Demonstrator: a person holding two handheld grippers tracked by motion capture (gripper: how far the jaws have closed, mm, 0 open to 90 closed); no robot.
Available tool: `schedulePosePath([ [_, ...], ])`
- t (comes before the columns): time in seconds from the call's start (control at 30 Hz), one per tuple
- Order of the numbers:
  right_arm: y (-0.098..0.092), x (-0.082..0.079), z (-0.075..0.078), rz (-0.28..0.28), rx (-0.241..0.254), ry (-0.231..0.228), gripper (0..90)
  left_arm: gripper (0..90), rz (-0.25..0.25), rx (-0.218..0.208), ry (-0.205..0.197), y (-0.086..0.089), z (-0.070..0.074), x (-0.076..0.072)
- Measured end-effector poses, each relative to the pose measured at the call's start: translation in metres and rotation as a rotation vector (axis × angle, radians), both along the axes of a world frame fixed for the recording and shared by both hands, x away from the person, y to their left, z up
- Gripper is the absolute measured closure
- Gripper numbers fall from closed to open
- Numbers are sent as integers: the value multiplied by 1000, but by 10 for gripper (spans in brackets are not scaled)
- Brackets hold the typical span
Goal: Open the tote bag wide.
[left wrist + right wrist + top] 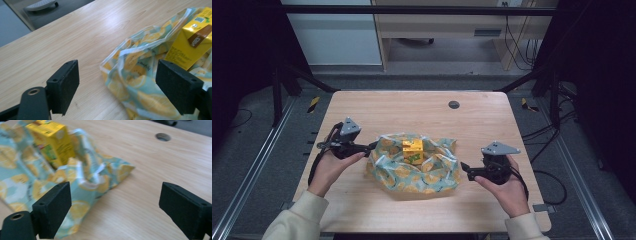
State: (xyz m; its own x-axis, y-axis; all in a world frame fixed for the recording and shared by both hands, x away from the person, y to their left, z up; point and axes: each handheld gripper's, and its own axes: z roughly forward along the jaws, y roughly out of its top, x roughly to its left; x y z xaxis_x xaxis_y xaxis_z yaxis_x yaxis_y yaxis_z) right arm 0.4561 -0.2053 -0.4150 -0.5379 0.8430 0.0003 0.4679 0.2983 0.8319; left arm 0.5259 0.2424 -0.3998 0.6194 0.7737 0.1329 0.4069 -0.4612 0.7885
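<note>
Both claws gaping wide, left claw and right claw flanking lemon-print bag, yellow juice carton inside, wooden worktop

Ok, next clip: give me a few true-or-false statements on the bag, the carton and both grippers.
1. The yellow carton stands inside the lemon-print bag. True.
2. The left gripper is shut on the bag. False: its jaws are wide open around the bag's edge.
3. The right gripper is open beside the bag. True.
4. The carton lies flat on the bare table. False: it is upright in the bag.
5. A round hole sits in the table beyond the bag. True.
</note>
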Motion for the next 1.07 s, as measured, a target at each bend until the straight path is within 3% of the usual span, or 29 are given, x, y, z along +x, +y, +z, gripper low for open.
schedulePosePath([
  [0.2, -21, 15, -4, -83, 32, 15, 66, 135, 60, -12, 18, 28, -5, -2],
  [0.37, -33, 25, -18, -143, 6, 50, 64, 115, 112, -16, 20, 48, -16, -4],
  [0.53, -40, 29, -33, -185, -28, 72, 67, 90, 137, 5, 52, 63, -31, -7],
  [0.73, -44, 29, -50, -204, -38, 104, 72, 79, 161, 9, 92, 77, -53, -12],
  [0.83, -47, 25, -53, -212, -23, 104, 72, 79, 186, 49, 83, 84, -64, -18],
  [0.93, -50, 19, -62, -220, -25, 130, 72, 79, 180, 95, 95, 89, -69, -22],
  [1.07, -55, 18, -71, -236, -37, 149, 67, 79, 210, 64, 94, 94, -70, -23],
])
